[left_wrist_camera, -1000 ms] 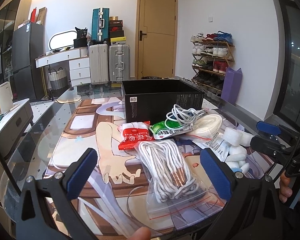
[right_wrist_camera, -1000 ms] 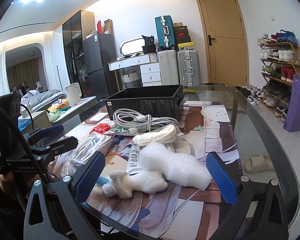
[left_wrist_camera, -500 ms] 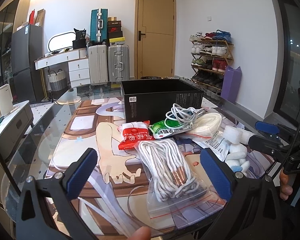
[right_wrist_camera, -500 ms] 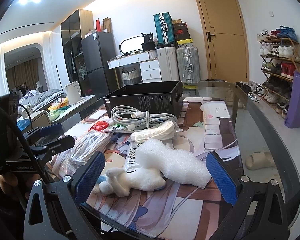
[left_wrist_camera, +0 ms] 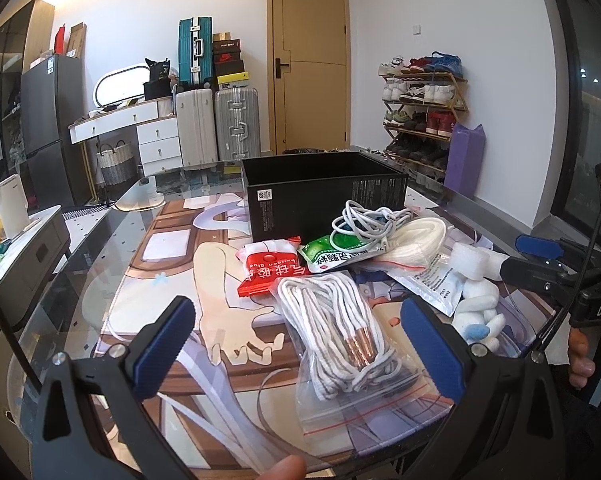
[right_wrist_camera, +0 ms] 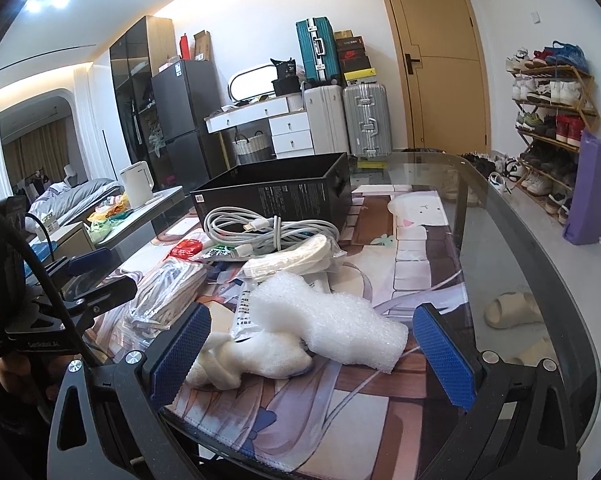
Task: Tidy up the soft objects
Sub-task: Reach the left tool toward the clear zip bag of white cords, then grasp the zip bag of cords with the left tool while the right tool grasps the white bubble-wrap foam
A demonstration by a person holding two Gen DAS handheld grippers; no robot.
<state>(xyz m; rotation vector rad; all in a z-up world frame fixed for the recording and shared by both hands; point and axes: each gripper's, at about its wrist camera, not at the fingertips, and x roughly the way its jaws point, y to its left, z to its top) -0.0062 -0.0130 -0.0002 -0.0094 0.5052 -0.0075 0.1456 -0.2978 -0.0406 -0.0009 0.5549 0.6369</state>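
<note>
We hold our left hand-held gripper (left_wrist_camera: 296, 344) above the near edge of the table (left_wrist_camera: 100, 248), its blue pads spread wide apart and gripping nothing. A clear bag of white cords (left_wrist_camera: 340, 332) lies between them, toward 1 o'clock. Our right hand-held gripper (right_wrist_camera: 312, 350) is likewise spread wide and empty; a sheet of white foam wrap (right_wrist_camera: 324, 316) rests at 12 o'clock, partly over a small white plush toy (right_wrist_camera: 244, 360) at 10 o'clock. Beyond, at 12 o'clock, a coiled white cable (right_wrist_camera: 260, 228) lies just in front of an open black box (right_wrist_camera: 276, 192).
</note>
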